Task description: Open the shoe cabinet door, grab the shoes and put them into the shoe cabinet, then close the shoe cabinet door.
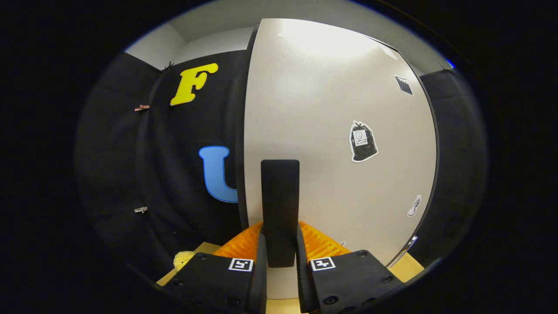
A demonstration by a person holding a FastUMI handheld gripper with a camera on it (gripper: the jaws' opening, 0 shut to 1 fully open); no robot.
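Observation:
The shoe cabinet door (335, 100) is a pale flat panel that stands right in front of me. A dark upright bar handle (280, 196) sits near its left edge. My gripper (280, 233) is shut on the lower part of this handle, one finger pressing on each side. The handle rises well above the fingertips (260, 244). I cannot tell whether the door is flush with the cabinet or swung out. A small pale yellow soft thing (183, 259) lies low to the left of the fingers; too little of it shows to name it.
Several stickers are on the door, the largest (362, 141) to the right of the handle. The black booth wall (187, 174) hangs left of the door's edge. A light wooden surface (409, 266) lies below. A small metal fitting (407, 246) sits at the door's lower right corner.

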